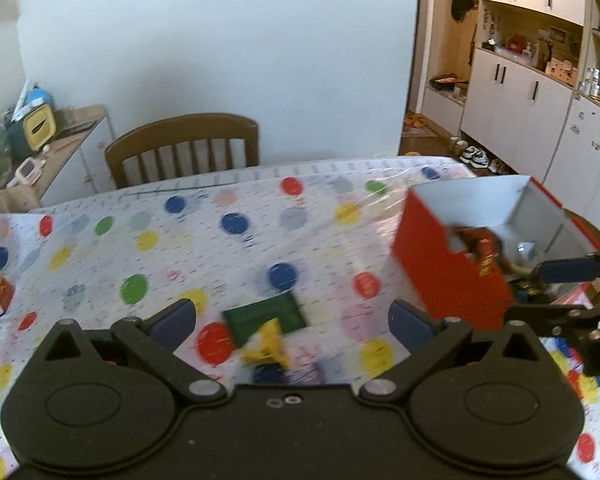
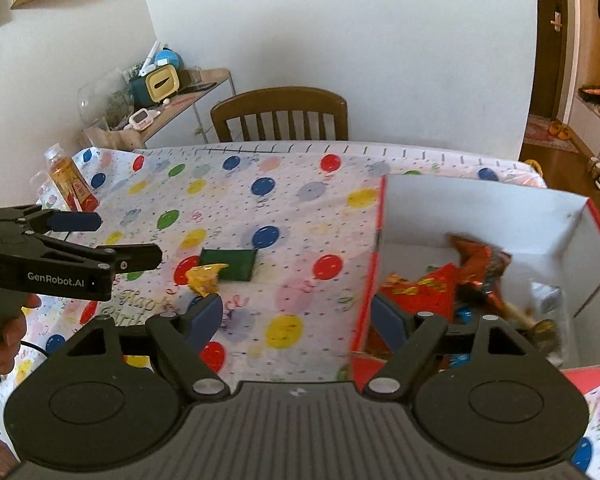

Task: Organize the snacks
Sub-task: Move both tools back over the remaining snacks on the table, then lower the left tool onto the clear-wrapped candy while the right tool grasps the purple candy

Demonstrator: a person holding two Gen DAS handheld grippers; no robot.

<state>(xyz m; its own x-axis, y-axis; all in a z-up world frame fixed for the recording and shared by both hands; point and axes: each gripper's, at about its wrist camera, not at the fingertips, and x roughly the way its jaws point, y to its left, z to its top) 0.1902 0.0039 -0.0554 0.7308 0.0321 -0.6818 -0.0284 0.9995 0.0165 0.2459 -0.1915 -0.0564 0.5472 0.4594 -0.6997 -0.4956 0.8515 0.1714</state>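
Observation:
A red box with a white inside [image 2: 480,208] stands on the right of the table and holds several snack packets, among them a red one [image 2: 424,292] and a brown-orange one [image 2: 480,264]. The box also shows in the left wrist view [image 1: 440,264]. A dark green packet [image 1: 266,316] [image 2: 230,264] and a yellow wrapped snack [image 1: 266,346] [image 2: 204,278] lie on the cloth. My left gripper [image 1: 292,324] is open above these two and also shows in the right wrist view [image 2: 130,240]. My right gripper [image 2: 296,320] is open and empty over the box's near left wall.
The table [image 2: 300,184] has a cloth with coloured balloon dots. A bottle of orange drink [image 2: 70,184] stands at its far left. A wooden chair [image 2: 280,116] is behind the table, and a cluttered side shelf [image 2: 168,92] is at the back left.

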